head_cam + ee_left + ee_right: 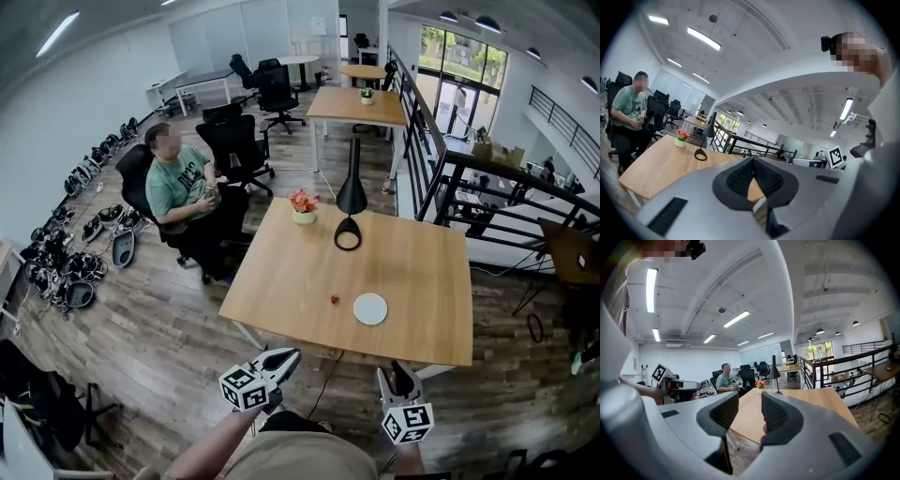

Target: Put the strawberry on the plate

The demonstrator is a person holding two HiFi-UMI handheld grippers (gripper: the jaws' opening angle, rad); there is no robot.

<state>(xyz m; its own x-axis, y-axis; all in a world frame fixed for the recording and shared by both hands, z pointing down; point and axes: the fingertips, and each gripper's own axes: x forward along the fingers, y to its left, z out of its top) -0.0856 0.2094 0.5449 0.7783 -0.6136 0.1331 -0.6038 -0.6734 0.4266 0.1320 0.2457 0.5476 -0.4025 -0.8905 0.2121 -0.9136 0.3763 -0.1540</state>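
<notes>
Seemingly level: left gripper [285, 357], right gripper [398, 372]

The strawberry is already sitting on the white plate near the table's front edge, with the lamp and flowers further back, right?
Not quite: the head view shows the strawberry lying on the bare table just left of the white plate, apart from it. The plate is empty near the front edge, and the lamp and flowers stand further back.
</notes>
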